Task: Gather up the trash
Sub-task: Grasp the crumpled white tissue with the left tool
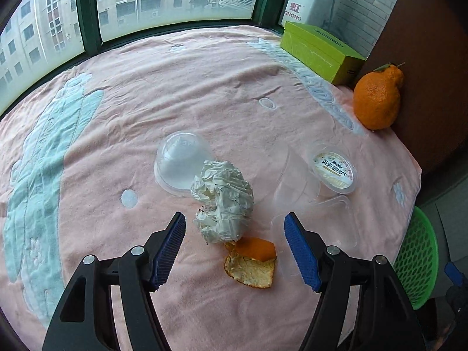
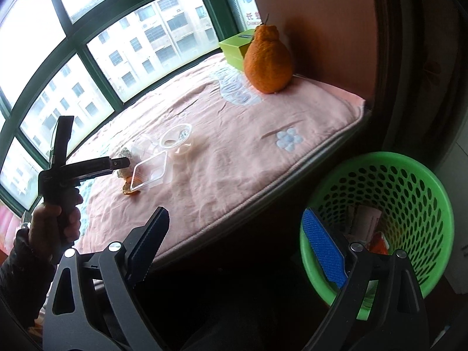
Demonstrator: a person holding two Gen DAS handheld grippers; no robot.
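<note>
Our left claw (image 1: pixel 235 247) stands wide open and holds nothing, its blue pads to either side of the lower middle of the left wrist frame. Between them lie the crumpled tissue (image 1: pixel 223 201) and, just below it, the orange peel (image 1: pixel 251 261), both on the pink blanket (image 1: pixel 204 87). Above the tissue sits a clear dome cup (image 1: pixel 181 162) on its side; to the right we see a clear rectangular tray (image 1: pixel 330 225), a clear cup (image 1: pixel 292 175) and a labelled lidded cup (image 1: pixel 333 168), crowded together. In the upper right a whole orange (image 1: pixel 377 99) stands near a green box (image 1: pixel 318 48).

Our right claw (image 2: pixel 244 245) is also wide open and empty, low in its frame, off the blanket's edge. Its right pad overlaps the rim of the green basket (image 2: pixel 409 169) at lower right, which holds some paper scraps (image 2: pixel 365 219).
</note>
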